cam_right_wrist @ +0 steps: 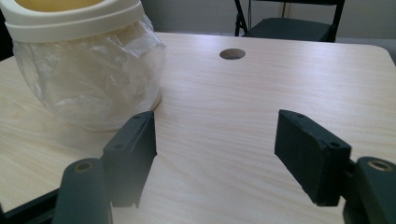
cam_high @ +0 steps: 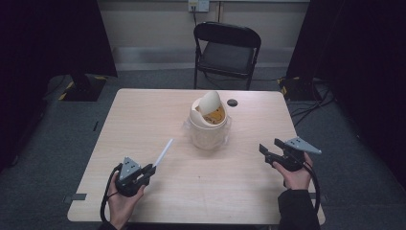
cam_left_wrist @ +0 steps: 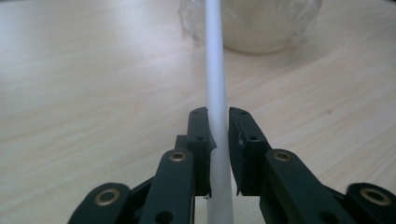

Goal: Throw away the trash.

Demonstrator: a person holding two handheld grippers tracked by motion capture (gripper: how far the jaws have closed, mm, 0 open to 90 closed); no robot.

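A thin white stick points from my left gripper toward the cream bin in the middle of the table. In the left gripper view the jaws are shut on the white stick, which runs straight ahead between the pads toward the bin. The bin wears a clear plastic liner, has a tilted swing lid, and shows something yellow inside. My right gripper rests at the table's right side, right of the bin. Its fingers stand wide apart in the right gripper view, with bare wood between them.
The light wooden table has a round cable hole behind the bin. A black folding chair stands beyond the far edge. Dark curtains flank the room and cables lie on the floor at the right.
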